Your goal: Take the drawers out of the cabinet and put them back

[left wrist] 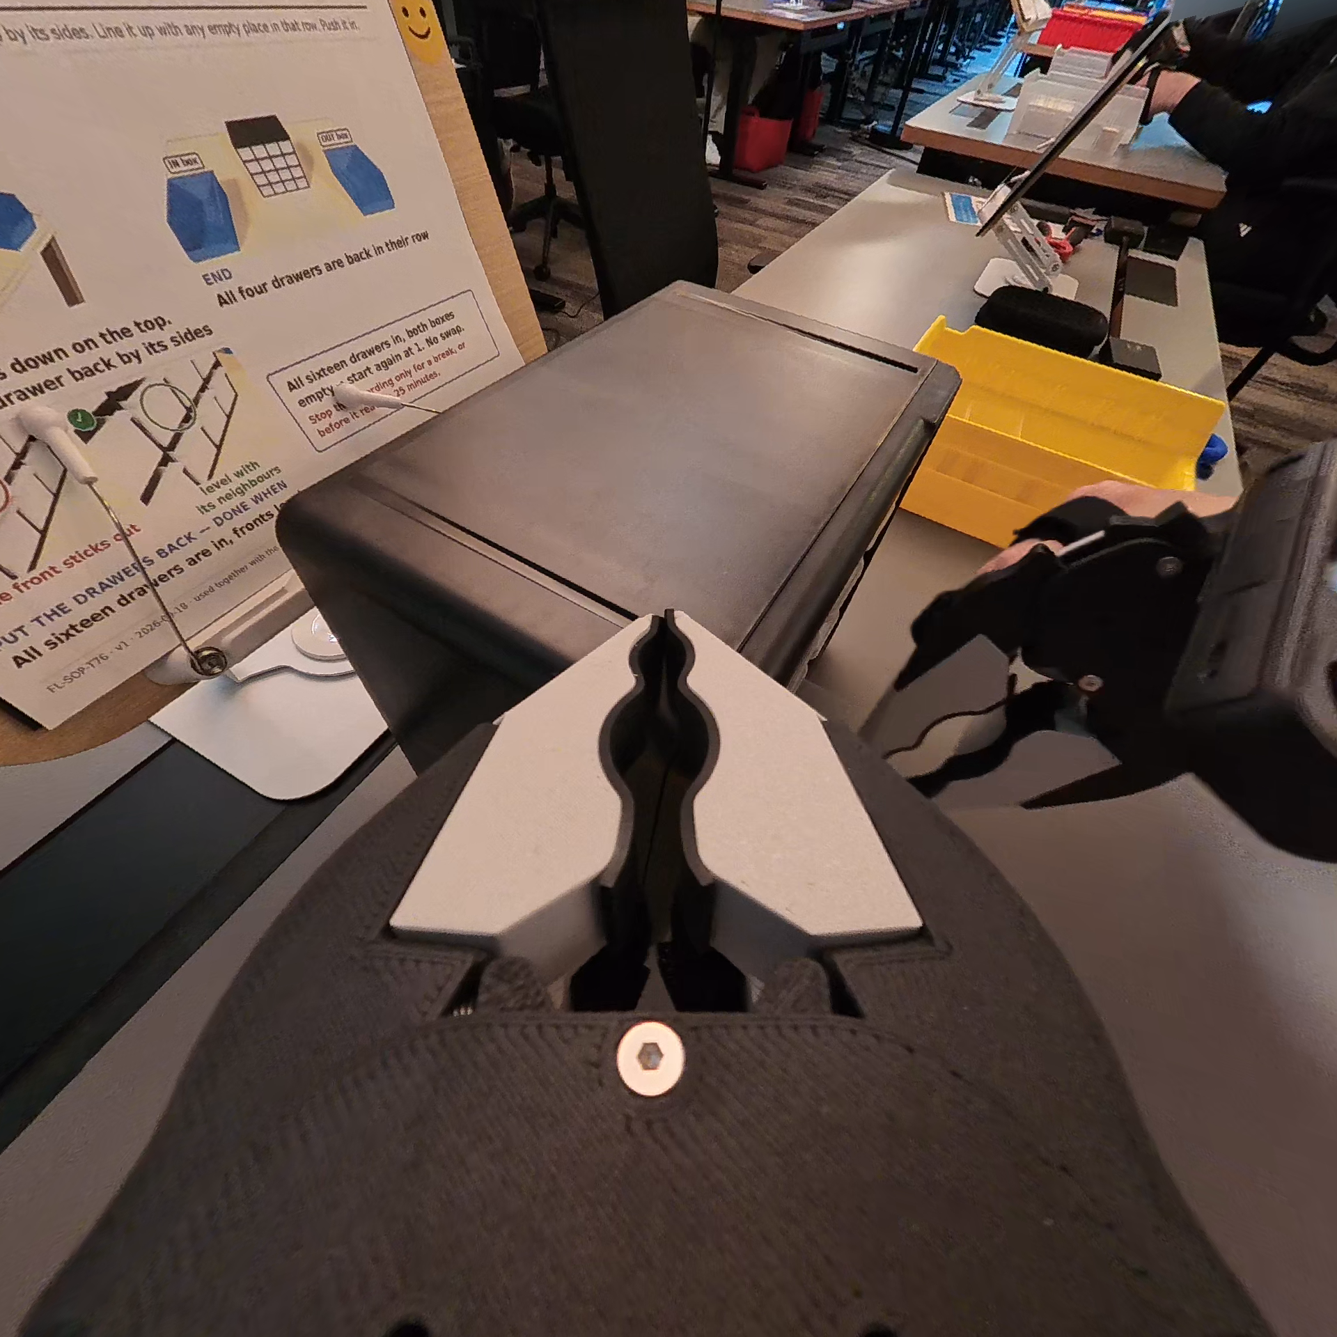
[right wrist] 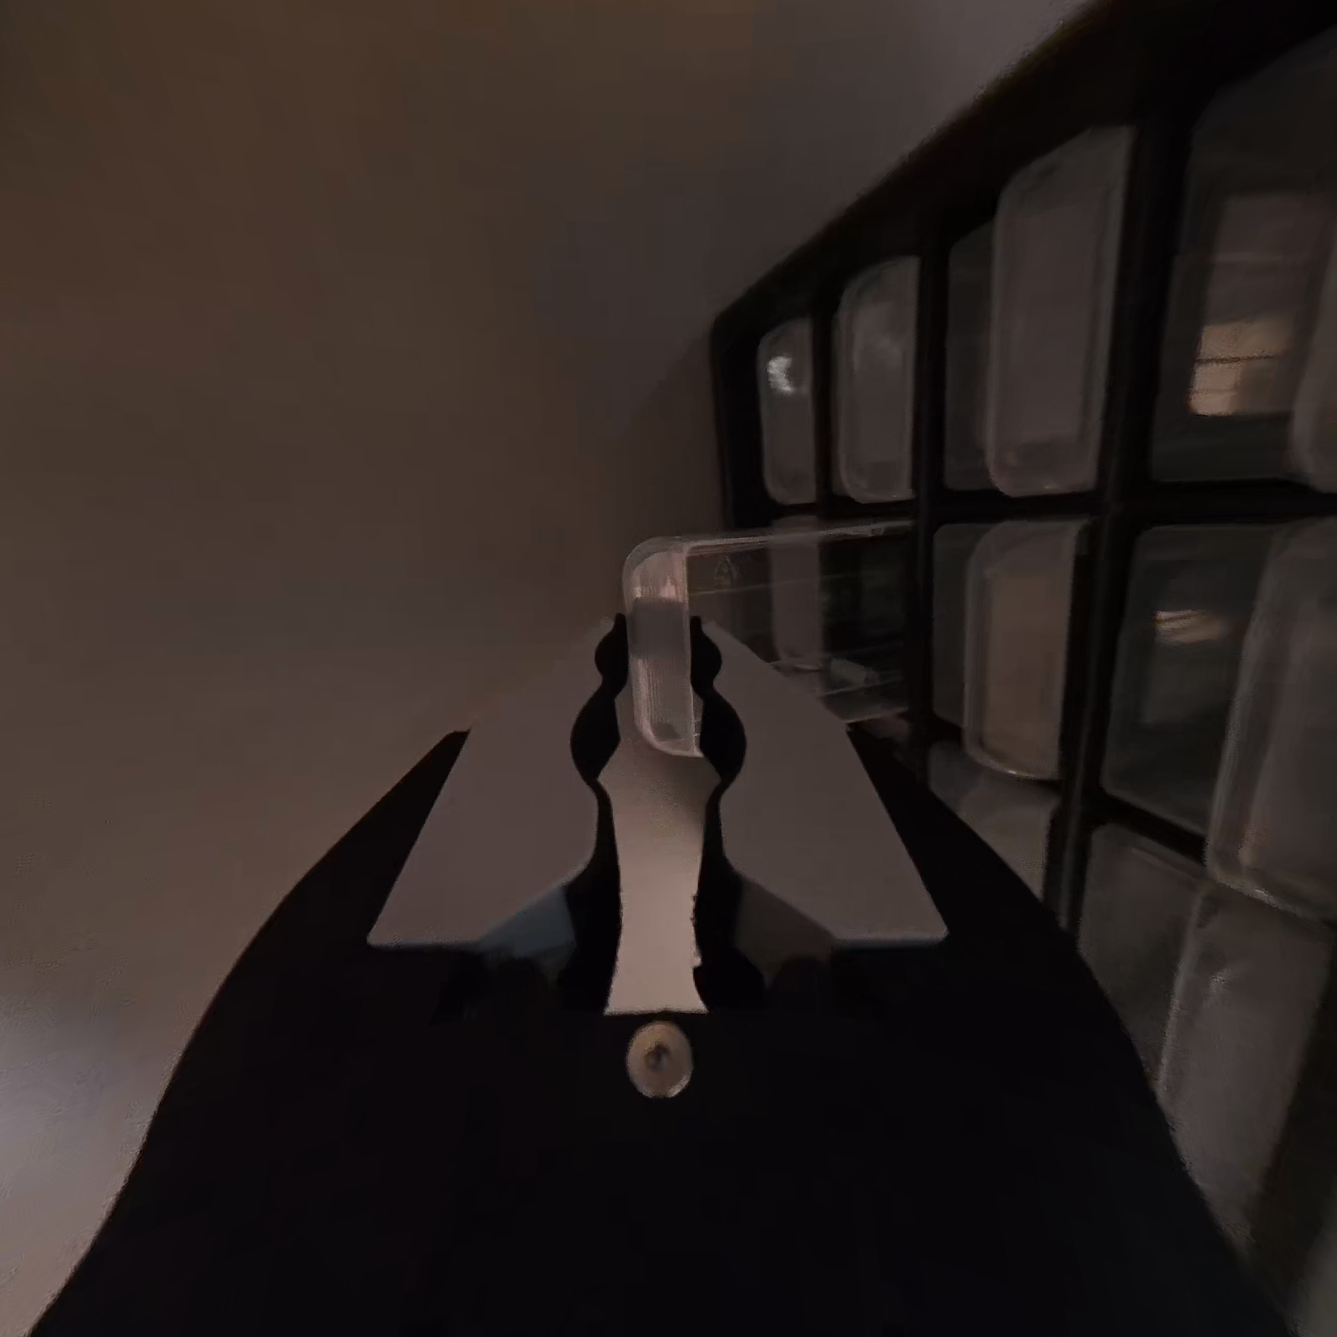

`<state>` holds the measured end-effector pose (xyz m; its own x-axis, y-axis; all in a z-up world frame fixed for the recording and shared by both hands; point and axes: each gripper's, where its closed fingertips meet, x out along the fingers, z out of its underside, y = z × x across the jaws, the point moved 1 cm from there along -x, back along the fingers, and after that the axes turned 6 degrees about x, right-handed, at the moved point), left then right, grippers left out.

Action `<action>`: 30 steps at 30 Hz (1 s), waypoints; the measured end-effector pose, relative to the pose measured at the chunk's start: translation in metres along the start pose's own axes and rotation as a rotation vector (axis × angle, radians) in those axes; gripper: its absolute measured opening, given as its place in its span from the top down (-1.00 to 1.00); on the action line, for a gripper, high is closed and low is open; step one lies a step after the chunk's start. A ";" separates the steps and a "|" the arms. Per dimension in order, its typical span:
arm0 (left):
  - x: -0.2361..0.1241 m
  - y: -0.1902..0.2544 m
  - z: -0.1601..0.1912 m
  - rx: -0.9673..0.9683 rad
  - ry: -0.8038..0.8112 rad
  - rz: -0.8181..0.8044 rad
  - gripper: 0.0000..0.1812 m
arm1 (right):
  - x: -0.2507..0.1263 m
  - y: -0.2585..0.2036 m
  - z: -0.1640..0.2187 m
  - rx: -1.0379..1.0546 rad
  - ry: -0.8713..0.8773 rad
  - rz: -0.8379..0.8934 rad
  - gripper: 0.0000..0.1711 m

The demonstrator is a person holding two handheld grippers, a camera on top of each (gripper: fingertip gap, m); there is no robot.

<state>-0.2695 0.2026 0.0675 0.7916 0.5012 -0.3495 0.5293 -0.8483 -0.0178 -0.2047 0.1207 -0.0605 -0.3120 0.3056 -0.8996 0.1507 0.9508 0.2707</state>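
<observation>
The black cabinet (left wrist: 651,463) stands on the grey table; the left wrist view shows its top and back edge. My left gripper (left wrist: 667,615) is shut and empty, its tips at the cabinet's near top edge. In the right wrist view the cabinet front (right wrist: 1107,506) shows a grid of clear plastic drawers. One clear drawer (right wrist: 767,622) is pulled partway out of its slot. My right gripper (right wrist: 657,629) is shut on that drawer's front handle lip. The right gripper also shows in the left wrist view (left wrist: 962,694), at the cabinet's right side, held by a hand.
A yellow bin (left wrist: 1056,427) sits on the table right of the cabinet. An instruction sheet (left wrist: 181,325) on a wooden stand is at the left, with a white stand base (left wrist: 275,709) under it. A seated person's arm (left wrist: 1230,108) and other desks are far back right. The tips of one gripper are about 15 cm away from the tips of the other.
</observation>
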 end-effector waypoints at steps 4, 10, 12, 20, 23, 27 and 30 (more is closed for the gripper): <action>0.000 0.000 0.000 -0.001 0.001 0.001 1.00 | -0.007 -0.027 0.002 -0.017 -0.034 -0.084 0.83; 0.000 0.000 0.000 -0.002 0.002 0.001 1.00 | -0.020 -0.069 -0.001 0.016 -0.047 -0.265 0.86; 0.000 0.000 0.000 -0.002 0.002 0.002 1.00 | -0.025 -0.083 0.001 0.018 -0.064 -0.347 0.86; 0.000 0.000 0.000 -0.003 0.005 0.005 1.00 | -0.073 -0.096 0.014 0.166 0.044 -0.489 0.86; 0.000 0.000 0.000 -0.006 0.007 0.010 1.00 | -0.132 -0.070 0.052 0.331 0.096 -0.257 0.86; 0.000 0.000 0.000 -0.006 0.011 0.010 1.00 | -0.241 0.018 0.166 0.767 0.168 0.316 0.87; 0.000 0.000 0.000 -0.008 0.015 0.015 1.00 | -0.249 0.041 0.267 1.035 0.107 0.356 0.87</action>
<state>-0.2694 0.2028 0.0677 0.8042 0.4908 -0.3351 0.5195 -0.8545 -0.0047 0.1295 0.0701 0.0831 -0.1670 0.6046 -0.7788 0.9463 0.3201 0.0456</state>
